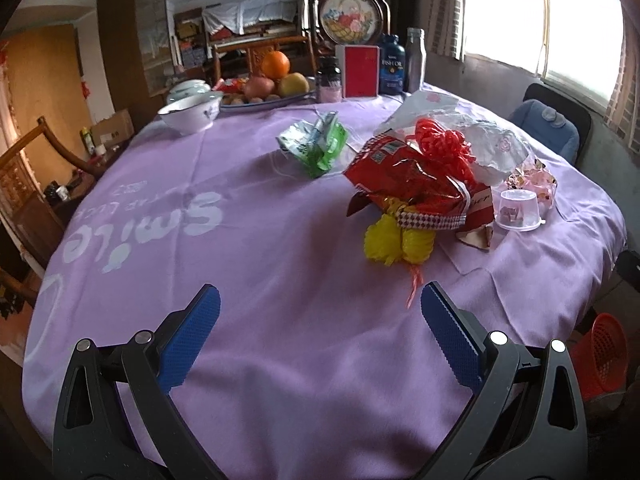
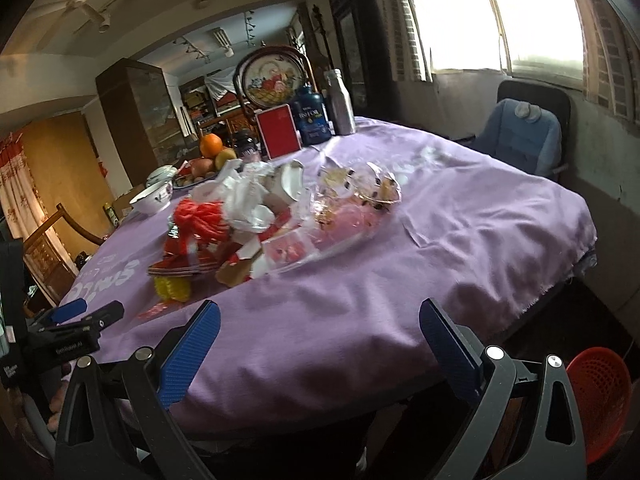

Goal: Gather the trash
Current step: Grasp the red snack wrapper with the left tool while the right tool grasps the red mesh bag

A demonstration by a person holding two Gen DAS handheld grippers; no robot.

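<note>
A pile of trash lies on the purple tablecloth [image 1: 280,320]: a red snack wrapper [image 1: 404,176], a red mesh net [image 1: 440,140], a yellow mesh net [image 1: 396,240], a clear plastic cup [image 1: 518,210], white plastic bags [image 1: 488,144] and a green wrapper [image 1: 320,142] apart to the left. My left gripper [image 1: 320,300] hovers open over the cloth, short of the yellow net. My right gripper [image 2: 320,312] is open above the table's near edge, with the pile [image 2: 248,224] ahead. The left gripper [image 2: 80,312] shows at the right wrist view's left side.
A red mesh basket [image 2: 600,392] stands on the floor at the right, below the table edge. At the far side stand a fruit plate [image 1: 264,88], a white bowl [image 1: 192,112], a red box [image 1: 362,72], bottles [image 1: 392,64] and a framed picture. A blue-cushioned chair [image 2: 520,136] sits by the window.
</note>
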